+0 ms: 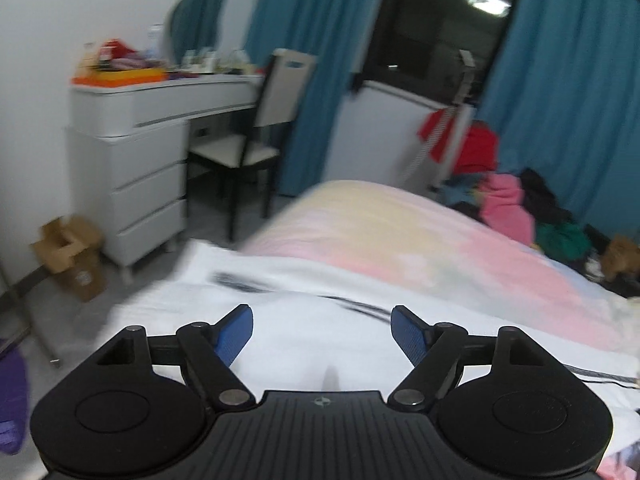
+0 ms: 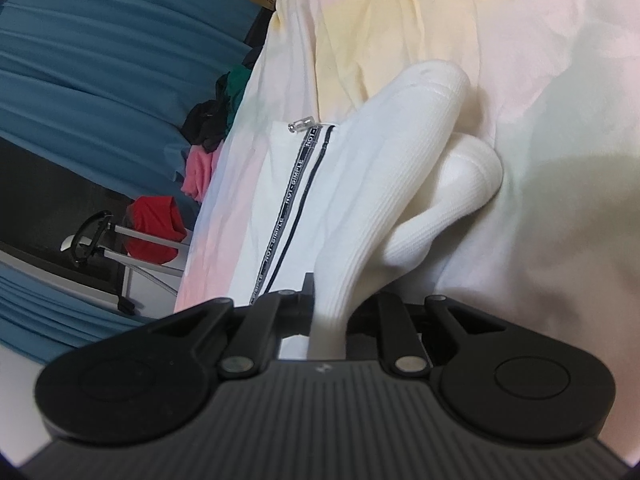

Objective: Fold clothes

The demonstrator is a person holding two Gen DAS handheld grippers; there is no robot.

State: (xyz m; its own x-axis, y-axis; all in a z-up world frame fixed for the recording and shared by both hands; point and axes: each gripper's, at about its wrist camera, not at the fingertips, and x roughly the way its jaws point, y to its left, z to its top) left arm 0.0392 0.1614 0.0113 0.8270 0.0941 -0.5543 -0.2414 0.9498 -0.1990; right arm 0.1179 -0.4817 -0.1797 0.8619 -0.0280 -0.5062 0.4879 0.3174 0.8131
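Observation:
A white garment (image 1: 304, 328) with thin black stripes lies on the pastel bed sheet (image 1: 400, 232). My left gripper (image 1: 322, 330) is open and empty just above it, blue pads (image 1: 236, 334) wide apart. In the right wrist view my right gripper (image 2: 328, 312) is shut on the garment's white ribbed hem (image 2: 360, 232), which rises from between the fingers and curls over. The garment's body with a lettered black-and-white tape and zipper (image 2: 296, 192) lies flat to the left of it. The right fingertips are hidden by the cloth.
A white dresser (image 1: 132, 152) and a chair (image 1: 248, 136) stand left of the bed. A pile of coloured clothes (image 1: 520, 208) sits at the far right by teal curtains (image 1: 568, 80). A cardboard box (image 1: 70, 256) is on the floor.

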